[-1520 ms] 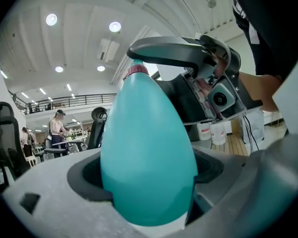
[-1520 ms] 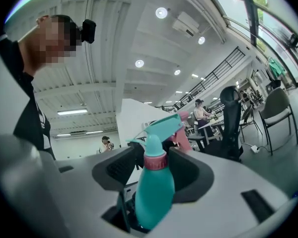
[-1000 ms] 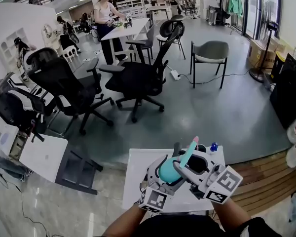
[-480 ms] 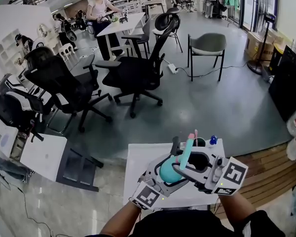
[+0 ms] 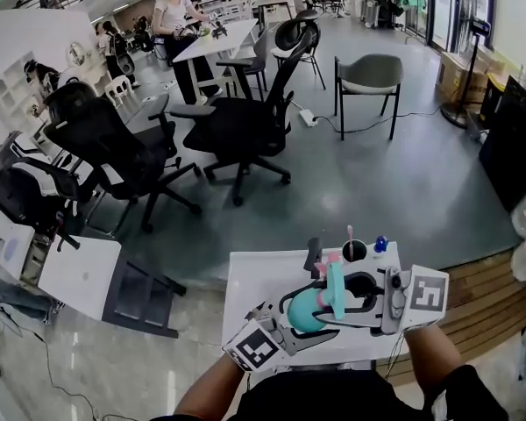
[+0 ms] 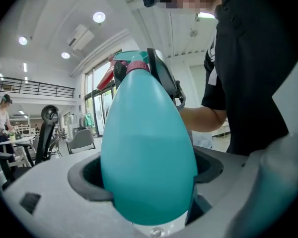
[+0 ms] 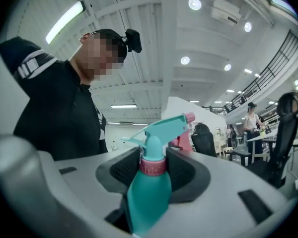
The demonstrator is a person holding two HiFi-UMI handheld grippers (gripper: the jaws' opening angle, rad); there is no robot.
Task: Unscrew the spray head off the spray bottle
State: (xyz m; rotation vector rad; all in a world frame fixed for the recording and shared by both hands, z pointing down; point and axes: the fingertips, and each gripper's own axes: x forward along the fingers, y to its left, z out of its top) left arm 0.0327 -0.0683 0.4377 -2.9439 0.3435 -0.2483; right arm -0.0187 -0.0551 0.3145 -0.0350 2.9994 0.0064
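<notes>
I hold a teal spray bottle (image 5: 303,310) above the white table (image 5: 252,289), close to my body. My left gripper (image 5: 291,316) is shut on its egg-shaped body (image 6: 149,152), which fills the left gripper view. The teal spray head (image 7: 161,132) with a pink nozzle tip sits on a pink collar (image 7: 153,165). My right gripper (image 5: 337,289) has that collar between its dark pads (image 7: 185,170), which touch it on both sides while the jaws are opening slightly. The trigger points toward the person behind.
A black cup (image 5: 354,251) with a pink stick and a small blue object (image 5: 380,244) stand at the table's far edge. Black office chairs (image 5: 245,130) and a grey chair (image 5: 368,75) stand on the floor beyond. Wooden flooring (image 5: 473,305) lies to the right.
The right gripper has swung round so its marker cube faces up and sits farther right. The spray head has turned and dropped from pointing up to lying lower across the bottle.
</notes>
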